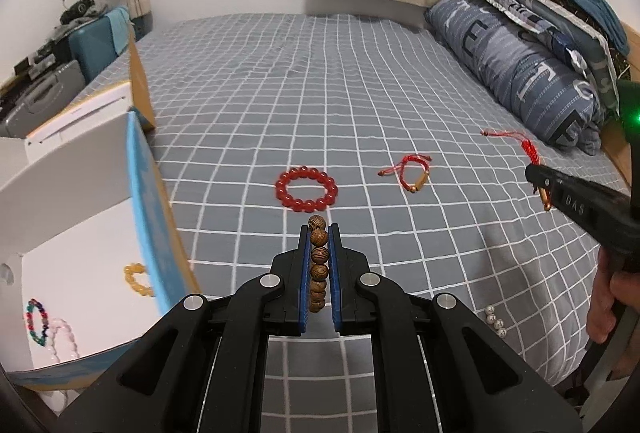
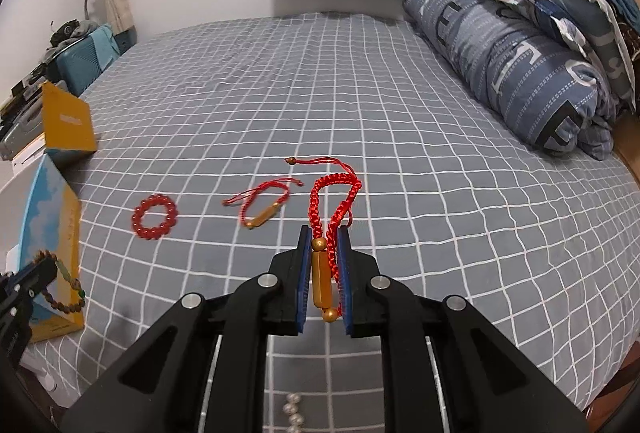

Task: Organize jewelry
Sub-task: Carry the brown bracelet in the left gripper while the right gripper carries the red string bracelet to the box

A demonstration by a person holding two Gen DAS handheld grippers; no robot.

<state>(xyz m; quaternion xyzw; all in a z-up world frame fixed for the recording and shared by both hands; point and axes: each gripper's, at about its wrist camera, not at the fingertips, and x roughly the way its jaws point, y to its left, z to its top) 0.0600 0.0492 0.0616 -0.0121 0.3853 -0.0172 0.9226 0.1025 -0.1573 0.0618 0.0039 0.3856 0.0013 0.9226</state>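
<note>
Two grippers, each clenched on bracelet above grey checked bedsheet. Left gripper pinches brown wooden bead bracelet: rigid beads, light, likely rolls; grip across beads. Right gripper clamps red braided cord bracelet with gold tube: limp cord; tube is firm hold.

Your left wrist view looks forward and down along its tool over the bed, close above it. Your right wrist view faces likewise from further right. Both share the red bead bracelet and pillows.
</note>
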